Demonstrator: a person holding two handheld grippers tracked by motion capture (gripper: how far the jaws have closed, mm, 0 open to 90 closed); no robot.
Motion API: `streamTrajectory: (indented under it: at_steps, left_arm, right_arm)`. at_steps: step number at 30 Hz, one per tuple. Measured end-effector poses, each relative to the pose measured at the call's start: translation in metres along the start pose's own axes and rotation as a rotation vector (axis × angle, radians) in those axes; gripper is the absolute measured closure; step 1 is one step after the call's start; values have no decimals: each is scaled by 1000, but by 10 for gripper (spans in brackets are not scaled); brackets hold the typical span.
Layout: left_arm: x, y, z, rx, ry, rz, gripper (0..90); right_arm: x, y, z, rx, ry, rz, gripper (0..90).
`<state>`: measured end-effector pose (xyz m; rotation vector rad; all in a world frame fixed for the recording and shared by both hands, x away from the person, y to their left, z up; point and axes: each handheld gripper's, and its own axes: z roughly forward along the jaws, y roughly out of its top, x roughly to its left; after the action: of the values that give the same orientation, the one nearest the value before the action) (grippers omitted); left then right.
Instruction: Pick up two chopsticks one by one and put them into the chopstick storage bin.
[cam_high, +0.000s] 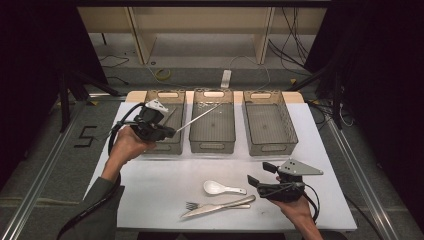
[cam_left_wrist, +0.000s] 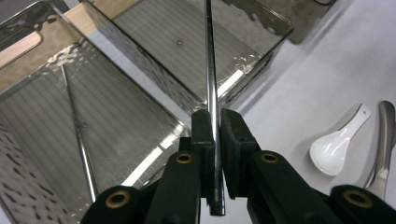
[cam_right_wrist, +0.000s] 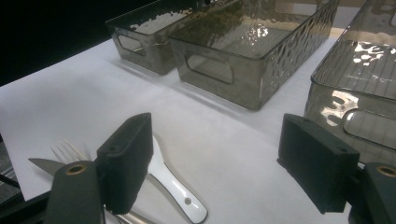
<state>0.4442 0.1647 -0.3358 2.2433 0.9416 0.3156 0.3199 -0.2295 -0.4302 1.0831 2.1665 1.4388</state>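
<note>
While clamped on a metal chopstick (cam_left_wrist: 211, 70) above the left bin (cam_high: 172, 146), left tongs (cam_left_wrist: 214, 133), right tongs (cam_right_wrist: 217, 163) wide open, empty.

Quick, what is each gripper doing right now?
Left gripper: closed on a thin metal chopstick.
Right gripper: open, holding nothing.

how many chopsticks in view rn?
2. One metal chopstick is clamped in the left gripper, pointing over the middle bin. A second chopstick lies in the left bin. No others show among the loose cutlery.
</note>
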Motion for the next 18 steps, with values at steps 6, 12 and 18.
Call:
streamTrajectory:
  at_steps: [6,12,18]
  left_arm:
    - [23,1,-3,-31,35,-66,843]
    - [44,-2,-2,-42,79,-129,843]
    - [61,-7,4,-24,113,-176,842]
  right_arm:
    - [0,0,0,0,3,-3,271]
    - [0,0,0,-1,4,-3,271]
    - [1,0,0,0,5,-3,272]
